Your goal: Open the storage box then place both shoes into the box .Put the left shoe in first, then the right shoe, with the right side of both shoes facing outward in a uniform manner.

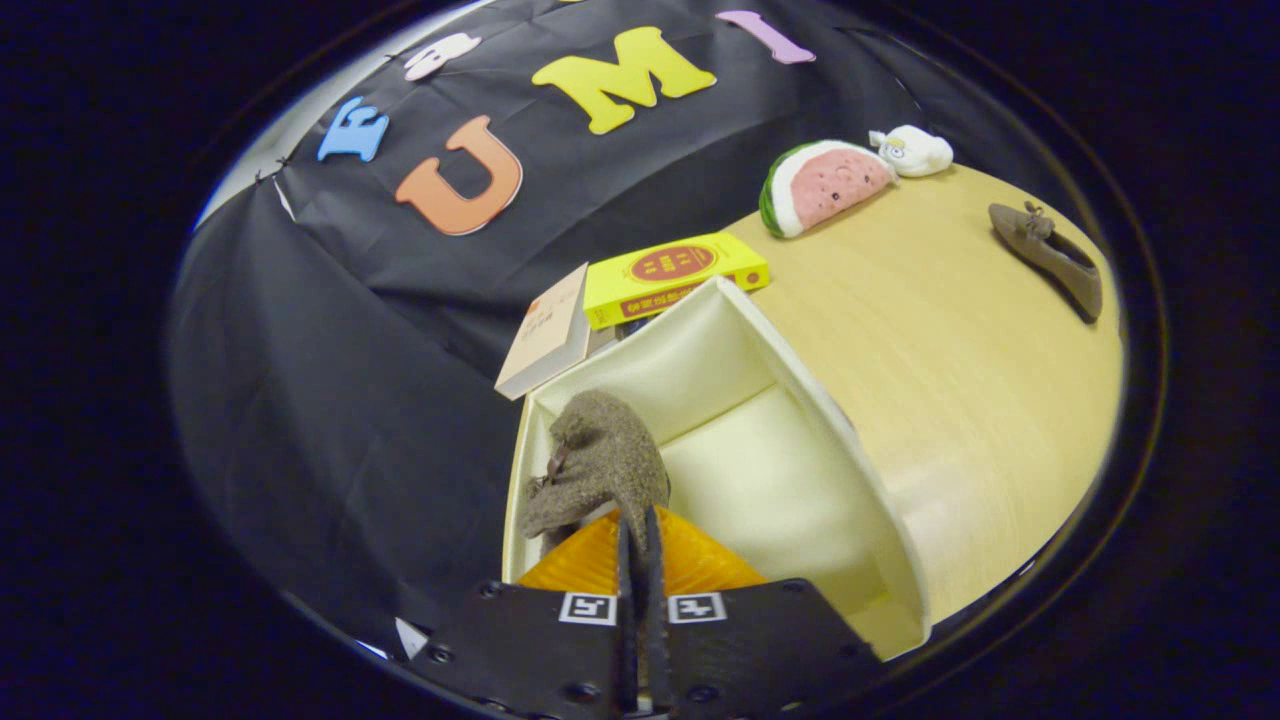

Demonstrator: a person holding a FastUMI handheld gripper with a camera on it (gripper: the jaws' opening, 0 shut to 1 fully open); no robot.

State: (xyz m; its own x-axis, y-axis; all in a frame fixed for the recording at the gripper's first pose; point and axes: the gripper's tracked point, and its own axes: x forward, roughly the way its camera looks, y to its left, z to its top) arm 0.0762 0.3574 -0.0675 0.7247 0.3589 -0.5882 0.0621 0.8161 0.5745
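The pale wooden table [950,400] spreads smooth and bare to the right of the open cream storage box [800,400], whose glossy walls leave free floor beside its load. The gripper [637,525] has its fingers pinched together on the heel of a fuzzy grey-brown shoe [600,465] hanging inside the box's left wall. The second shoe [1050,255] lies near the table's far edge. Two books [675,275], their print too small to read, a watermelon plush [825,185] and a small white plush [915,150] sit beyond.

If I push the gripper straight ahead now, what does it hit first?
The gripper is shut on the brown shoe, which hangs inside the open storage box. Straight on, the shoe would likely meet the box's far wall first, though depth is hard to judge.
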